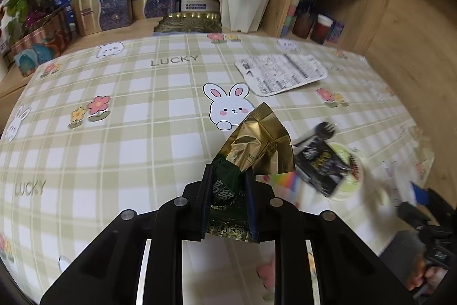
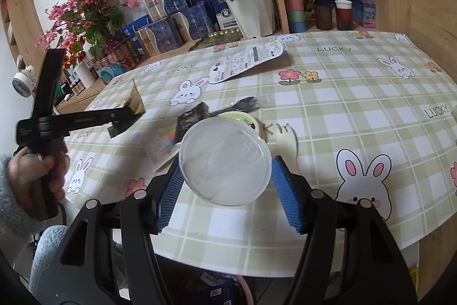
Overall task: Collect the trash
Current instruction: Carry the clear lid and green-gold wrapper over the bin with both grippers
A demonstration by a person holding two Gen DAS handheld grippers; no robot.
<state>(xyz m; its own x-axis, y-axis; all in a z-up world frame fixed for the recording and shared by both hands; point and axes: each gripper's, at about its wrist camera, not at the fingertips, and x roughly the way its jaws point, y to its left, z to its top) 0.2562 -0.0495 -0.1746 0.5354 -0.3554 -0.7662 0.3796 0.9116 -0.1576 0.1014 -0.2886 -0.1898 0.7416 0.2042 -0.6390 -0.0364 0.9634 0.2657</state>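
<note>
Left gripper (image 1: pixel 228 176): jaws closed on gold-green tea packet (image 1: pixel 257 145).
Right gripper (image 2: pixel 228 179): holds clear plastic lid (image 2: pixel 225 162).
Cup (image 1: pixel 347 176): beside tea packet; contents hidden.

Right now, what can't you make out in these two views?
- Left view: black packet and spork are motion-blurred; print unreadable.
- Right view: clear lid between the right gripper fingers hides the cup behind; grip contact unclear.
- Wrapper bottom: covered by left gripper.

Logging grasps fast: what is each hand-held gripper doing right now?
Left hand-held gripper: closed on the gold and green wrapper.
Right hand-held gripper: holding the clear plastic lid between its blue pads.
</note>
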